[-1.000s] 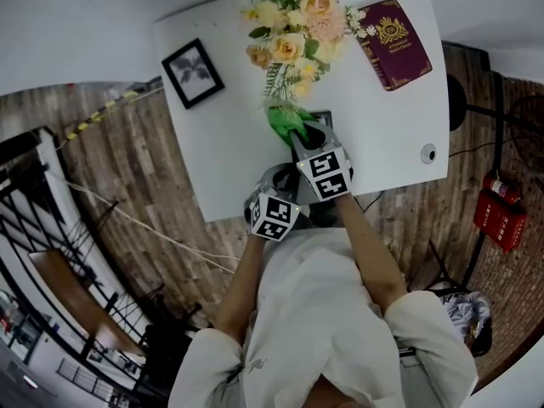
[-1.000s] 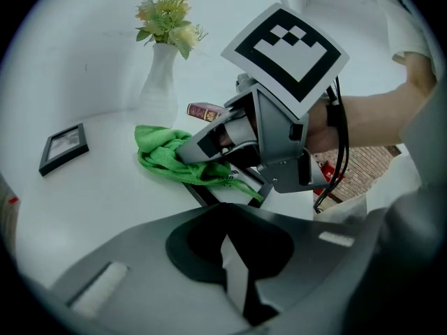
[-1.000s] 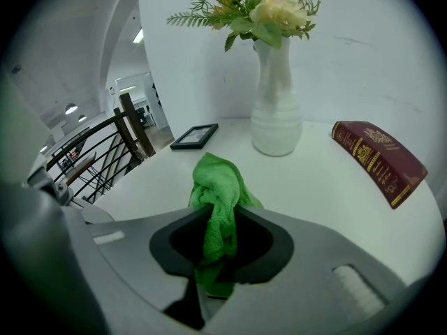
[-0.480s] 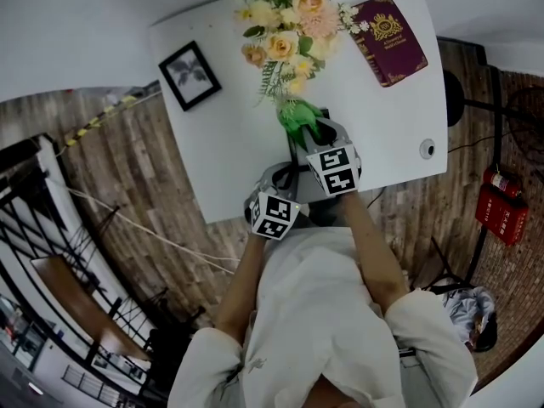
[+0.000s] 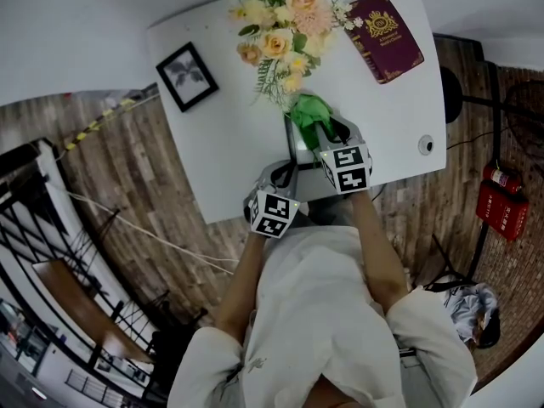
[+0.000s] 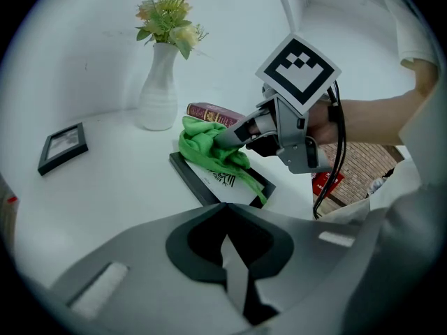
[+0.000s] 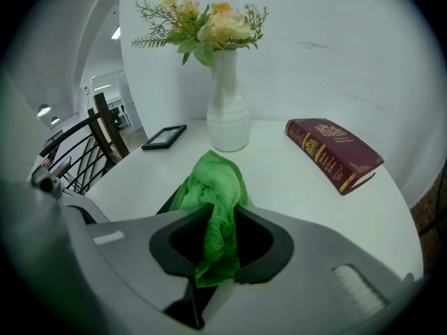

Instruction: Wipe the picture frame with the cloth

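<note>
The vase point(image 6: 158, 93) of flowers point(image 5: 280, 19) stands near the far side of the white worktop point(image 6: 112, 187), and everything else sits around it. The frame point(image 6: 222, 185) lies flat on the worktop on the person's side of the vase. It has a dark border around a white sheet with a small dark print. The green cloth point(image 6: 204, 145) is bunched on the end of the frame nearest the vase, touching it, with a tail trailing down across the white sheet. The right tool point(image 6: 228, 137) reaches in from the right of the vase. Its jaws are clamped on the cloth: the right gripper view shows a fold of green pinched between them and hanging down through the gap, with the rest heaped ahead toward the vase. The left tool point(image 6: 227, 236) is farther from the vase than the frame, over the worktop's near edge and to the left of the right tool. Its jaws are pressed together with nothing between them, and the frame lies ahead of them and slightly to the right. Whether this tool touches the worktop cannot be told. A dark red book point(image 7: 335, 152) with gold print lies flat to the right of the vase. A small frame point(image 7: 164, 137) with a black border lies to the vase's left, well apart from the frame. A small round thing point(image 5: 426, 149) sits on the worktop to the right of the vase, by the edge.
</note>
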